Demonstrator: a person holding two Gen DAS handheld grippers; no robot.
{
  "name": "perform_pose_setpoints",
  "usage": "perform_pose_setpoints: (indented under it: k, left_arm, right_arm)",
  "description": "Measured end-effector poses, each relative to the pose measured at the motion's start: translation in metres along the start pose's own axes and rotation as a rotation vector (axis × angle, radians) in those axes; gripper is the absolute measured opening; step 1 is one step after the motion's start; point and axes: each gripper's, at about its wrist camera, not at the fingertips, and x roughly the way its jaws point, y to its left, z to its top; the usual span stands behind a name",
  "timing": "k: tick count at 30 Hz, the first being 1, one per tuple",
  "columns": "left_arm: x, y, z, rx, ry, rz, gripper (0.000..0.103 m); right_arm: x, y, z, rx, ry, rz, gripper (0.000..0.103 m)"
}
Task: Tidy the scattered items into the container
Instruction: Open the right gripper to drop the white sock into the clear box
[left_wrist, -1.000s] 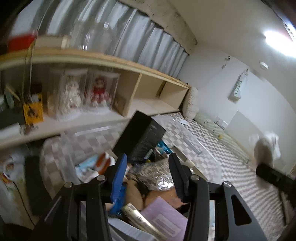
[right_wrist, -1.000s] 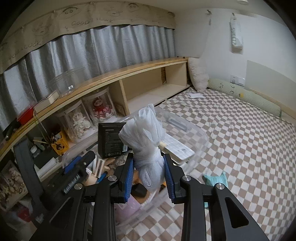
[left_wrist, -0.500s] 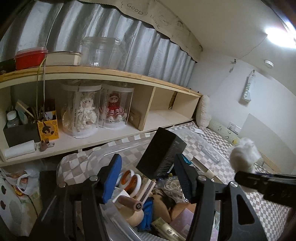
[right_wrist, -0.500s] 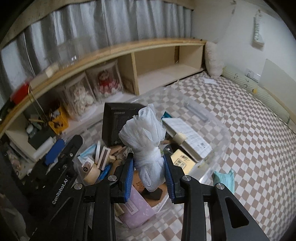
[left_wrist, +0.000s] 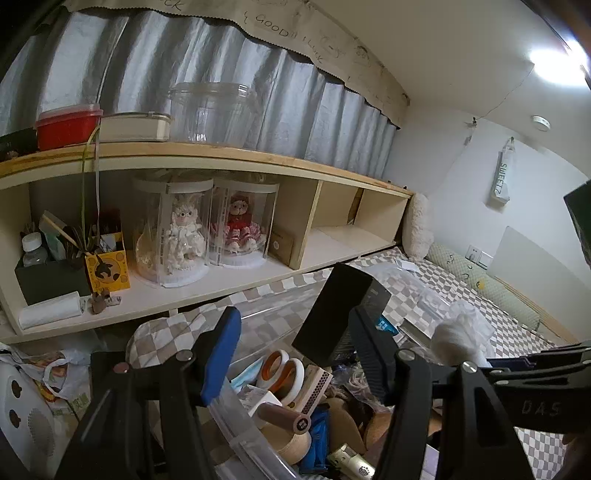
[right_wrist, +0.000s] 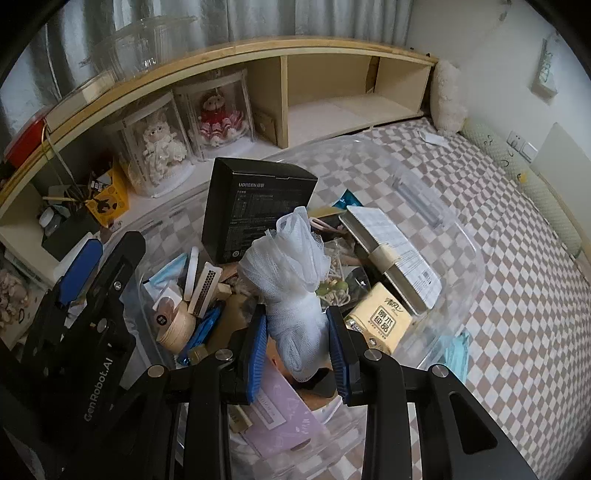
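My right gripper (right_wrist: 297, 325) is shut on a white mesh bundle (right_wrist: 295, 280) and points steeply down over the clear plastic container (right_wrist: 461, 236) on the bed. The container holds a black box (right_wrist: 255, 206) standing upright, a flat metal tin, a yellow packet, tape rolls and several small items. My left gripper (left_wrist: 291, 317) stands open at the container's near-left rim (left_wrist: 236, 417), with nothing pressed between its pads. In the left wrist view the mesh bundle (left_wrist: 458, 332) shows at the right. A teal mask (right_wrist: 456, 350) lies on the bed just outside the container.
A wooden shelf unit (left_wrist: 221, 155) runs behind the container, with two clear doll cases (left_wrist: 184, 236), a yellow pen box and jars. The checked bed cover (right_wrist: 517, 258) stretches to the right, with a long bolster along the wall. Bags lie on the floor at lower left.
My right gripper has carried the mesh bundle over the container and tipped further down. The left gripper's jaws have spread wider and it has drawn back a little.
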Motion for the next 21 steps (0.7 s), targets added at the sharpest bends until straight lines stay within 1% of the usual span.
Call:
perform_pose_setpoints:
  k: [5, 7, 10, 11, 12, 13, 15, 17, 21]
  left_arm:
    - [0.0023, 0.0021, 0.0001, -0.009, 0.012, -0.003, 0.06]
    - [0.0019, 0.0018, 0.0001, -0.011, 0.012, -0.001, 0.061]
    - [0.0013, 0.0007, -0.0001, -0.006, 0.01, 0.001, 0.062]
    - [0.0008, 0.0006, -0.0001, -0.006, 0.008, 0.001, 0.07]
    - [0.0, 0.0006, -0.0001, -0.006, 0.004, 0.002, 0.074]
    - [-0.0007, 0.0007, -0.0001, -0.006, 0.0, 0.002, 0.076]
    - [-0.0016, 0.0019, 0.0007, -0.006, -0.003, 0.005, 0.079]
    - [-0.0018, 0.004, 0.0016, -0.014, -0.002, 0.002, 0.085]
    - [-0.0054, 0.006, 0.0037, -0.025, -0.016, 0.005, 0.085]
  right_arm:
    - [0.0003, -0.0022, 0.002, 0.011, 0.003, -0.012, 0.032]
    - [-0.0002, -0.0039, 0.0025, 0.025, 0.006, -0.014, 0.034]
    - [0.0019, -0.0049, 0.0047, 0.051, 0.011, -0.001, 0.047]
    - [0.0018, -0.0043, 0.0046, 0.051, 0.009, -0.007, 0.057]
    - [0.0017, -0.0035, 0.0045, 0.051, 0.006, -0.013, 0.07]
    - [0.0016, -0.0021, 0.0041, 0.044, 0.0, -0.024, 0.073]
    - [0.0004, 0.0009, 0.0024, 0.025, -0.011, -0.051, 0.074]
    - [-0.0003, 0.0013, 0.0011, 0.017, -0.017, -0.067, 0.074]
    - [-0.0011, -0.0012, -0.0007, 0.014, -0.02, -0.083, 0.074]
